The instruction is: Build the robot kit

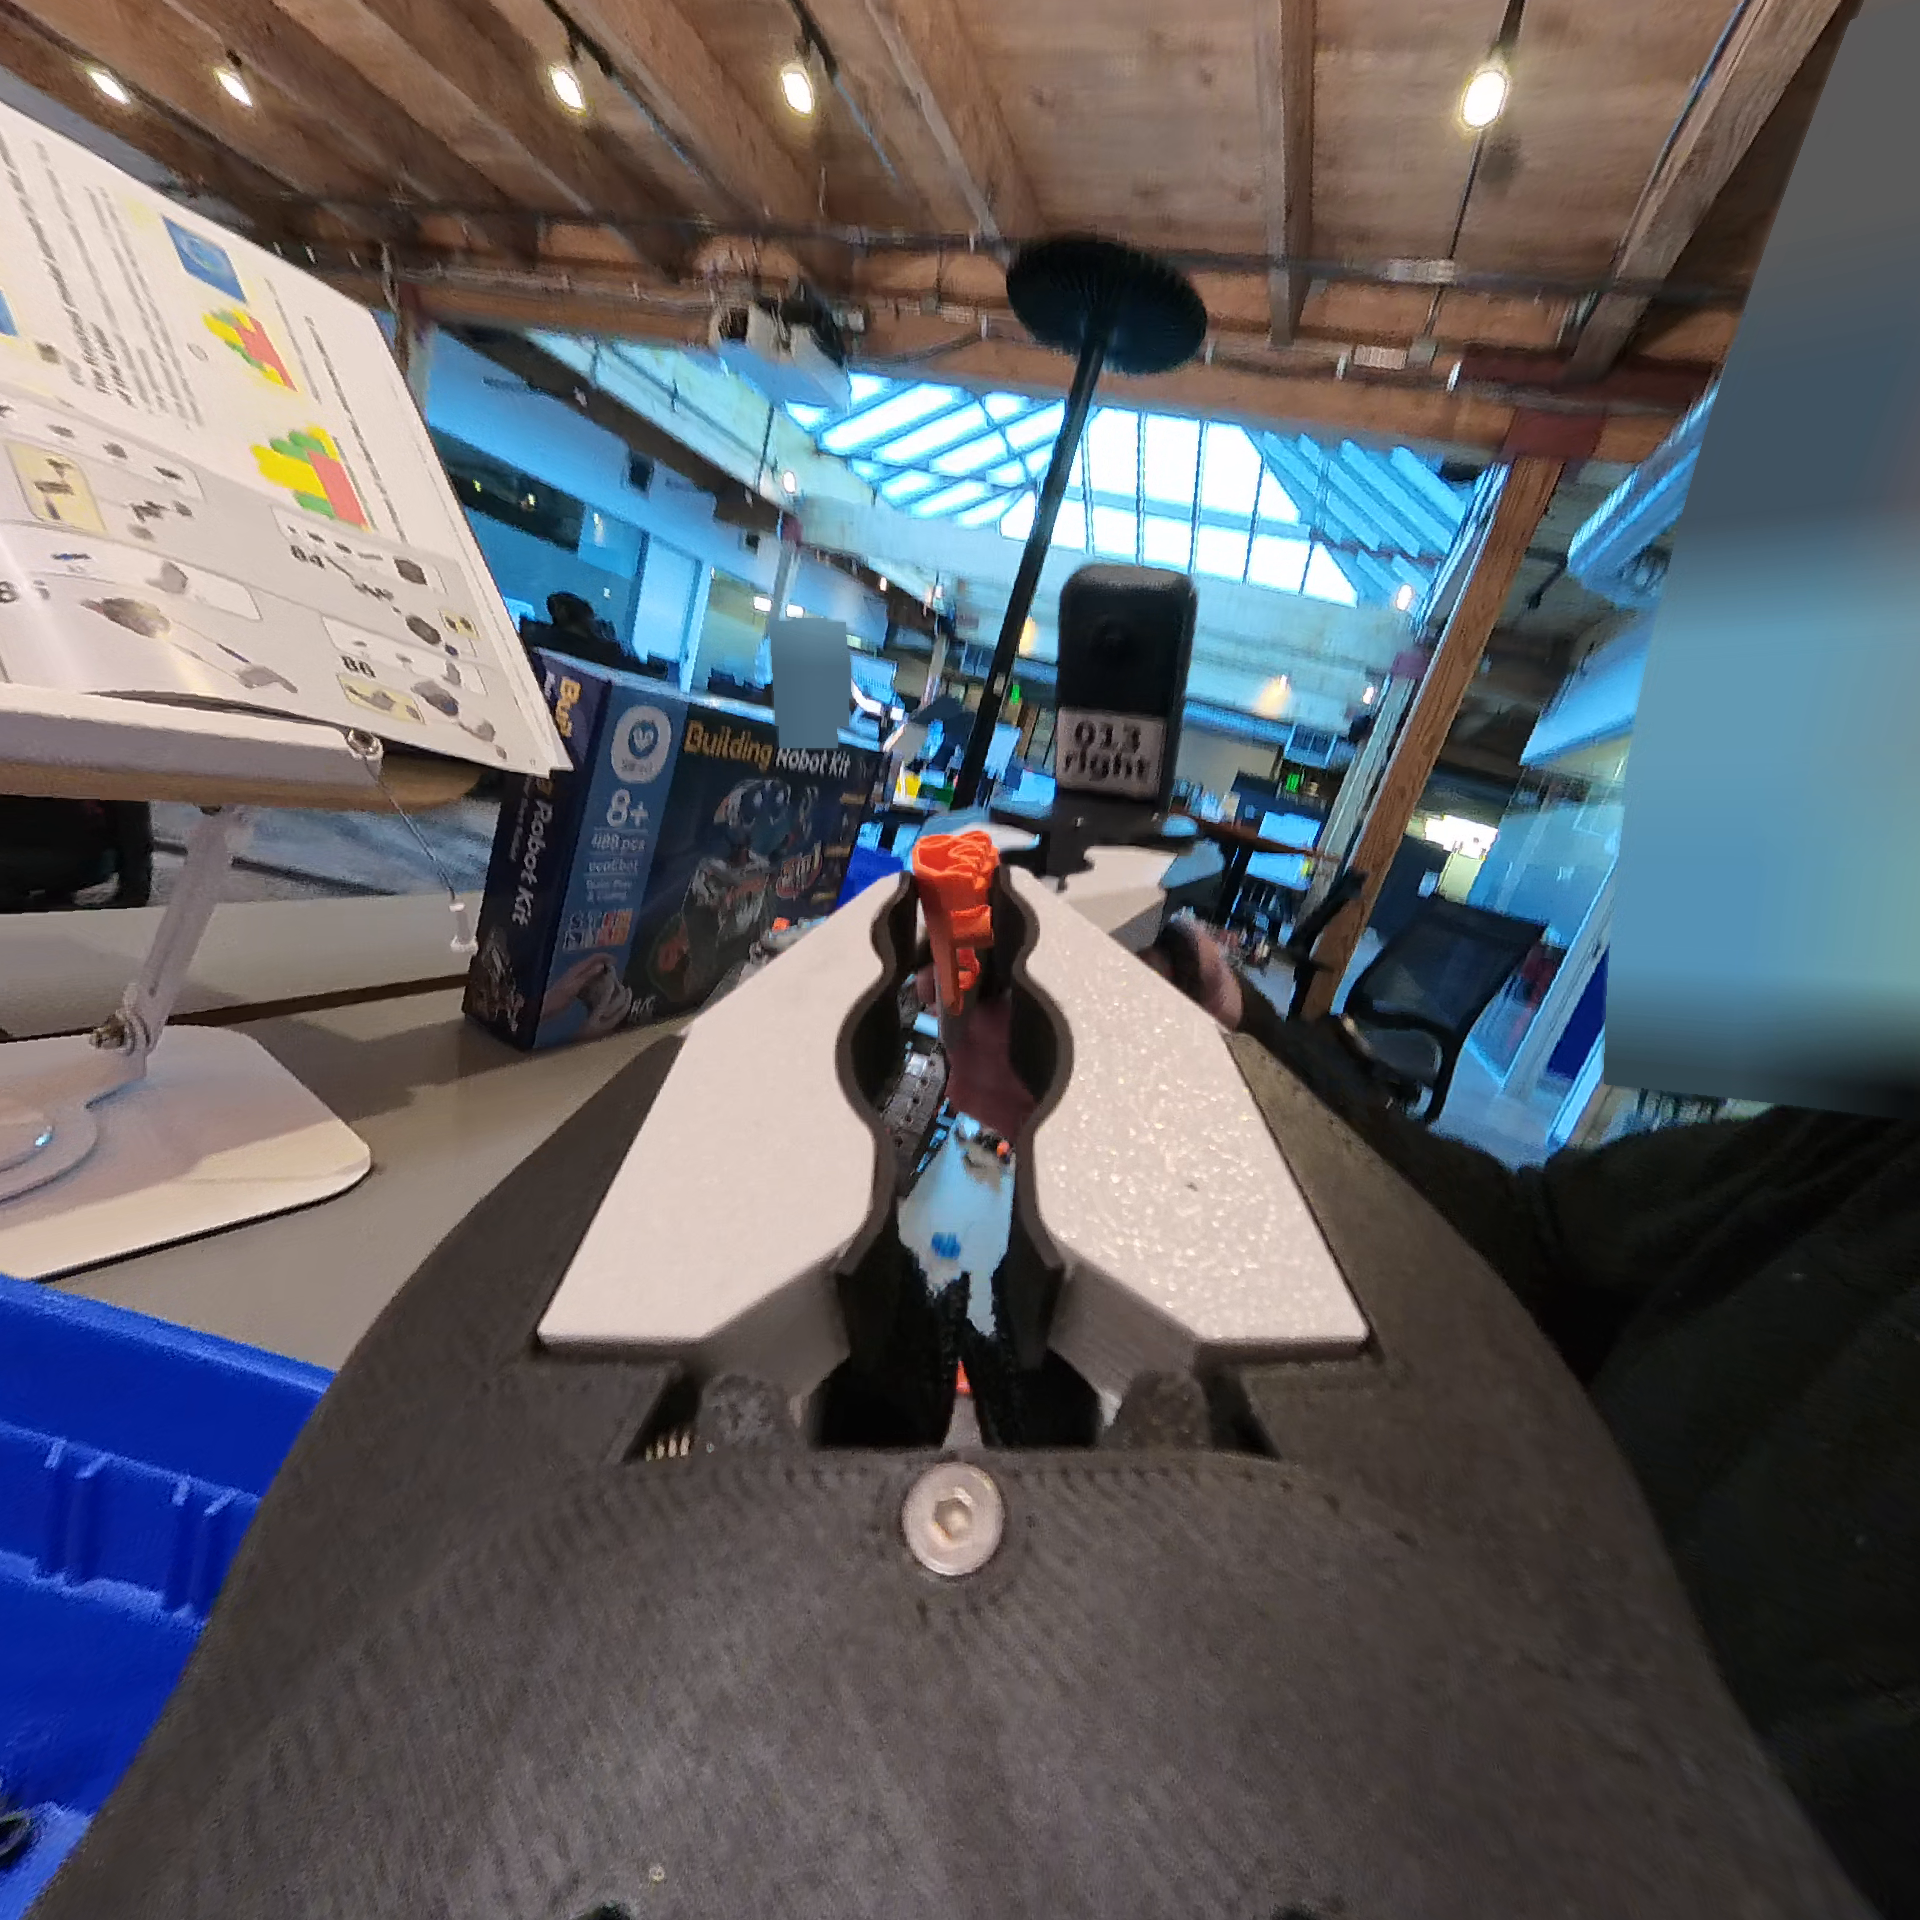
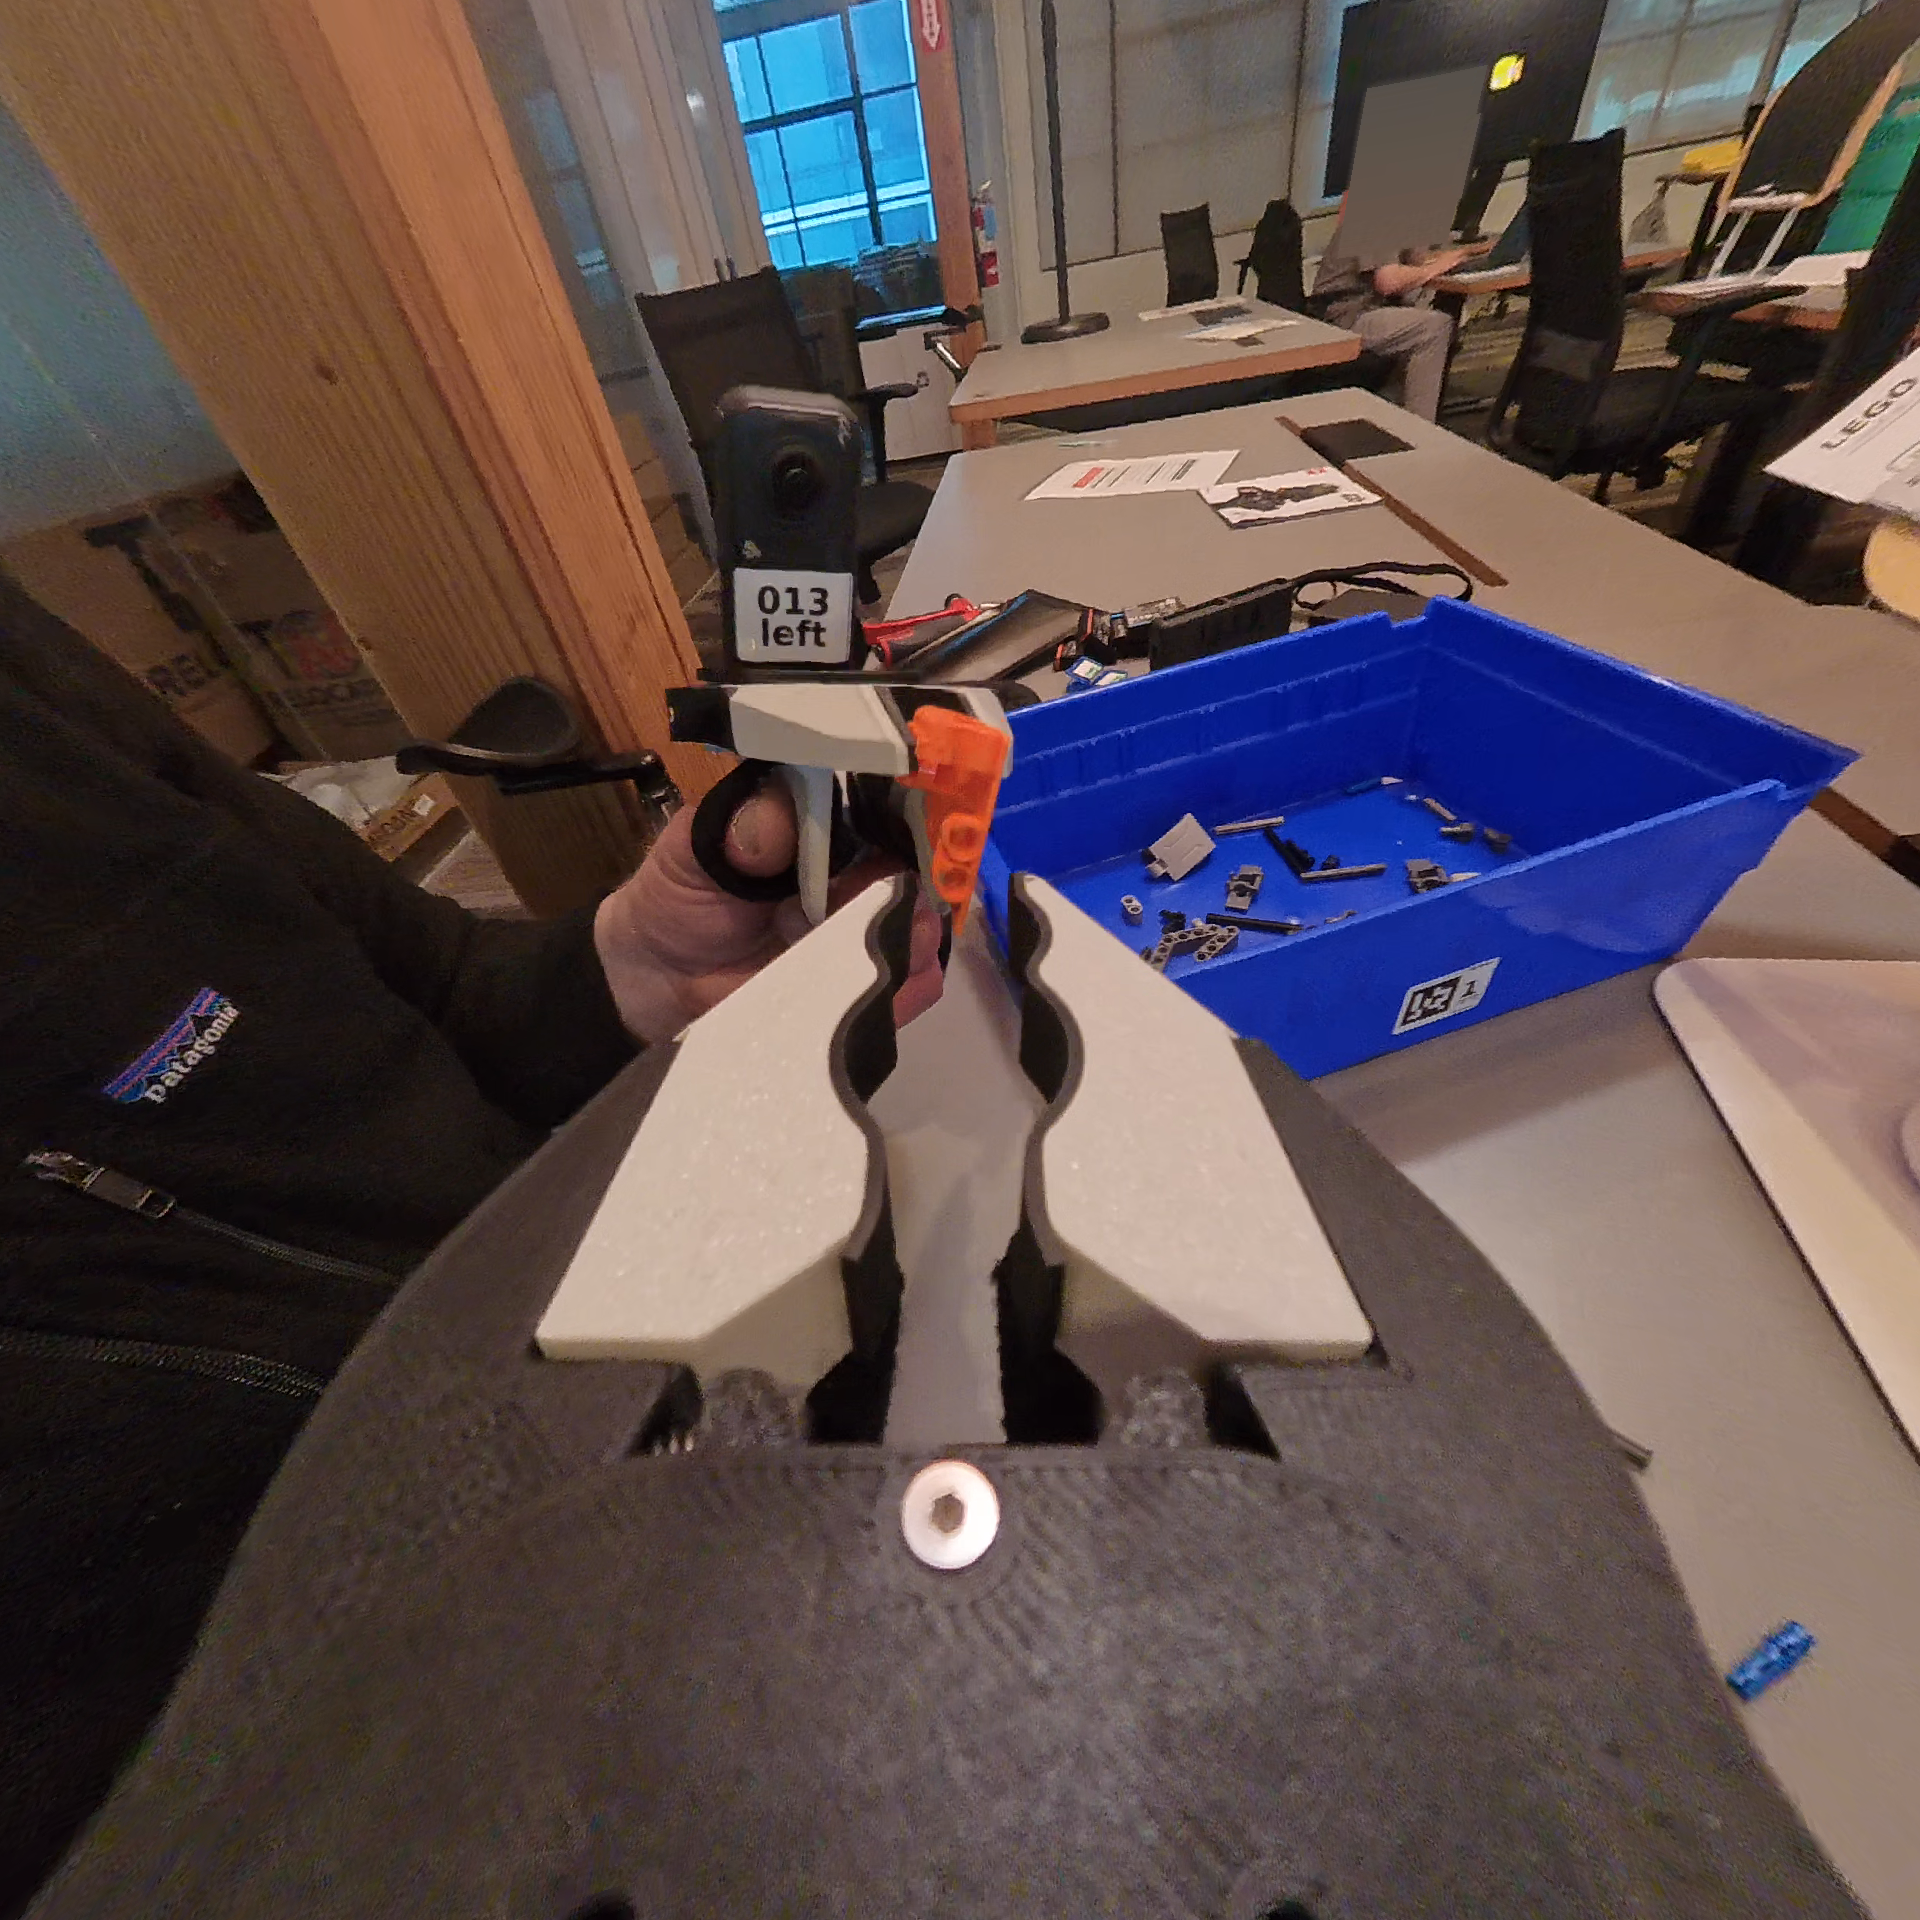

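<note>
The left gripper (image 1: 951,904) has its fingers (image 1: 748,1122) closed on an orange perforated building-kit piece (image 1: 956,899), pinched at the very tips so most of the piece stays exposed, probably to leave its holes reachable. In the right wrist view the same piece (image 2: 961,810) hangs below the left gripper's tips, its long axis running steeply downward and slightly toward the right gripper (image 2: 956,894); a row of round holes faces the camera. The right gripper's fingers (image 2: 1153,1143) stand slightly apart with nothing between them, their tips just beside the lower end of the orange piece; whether they touch it I cannot tell. A hand (image 2: 707,914) grips the left gripper's handle. Just behind, on the grey table (image 2: 1558,1247), a blue bin (image 2: 1351,997) holds scattered grey and black kit parts (image 2: 1247,862). A small blue part (image 2: 1771,1659) lies alone on the table nearby. Farther off, an open instruction booklet (image 1: 208,468) rests on a tilted stand (image 1: 156,1091), beside the kit's box (image 1: 665,862).
</note>
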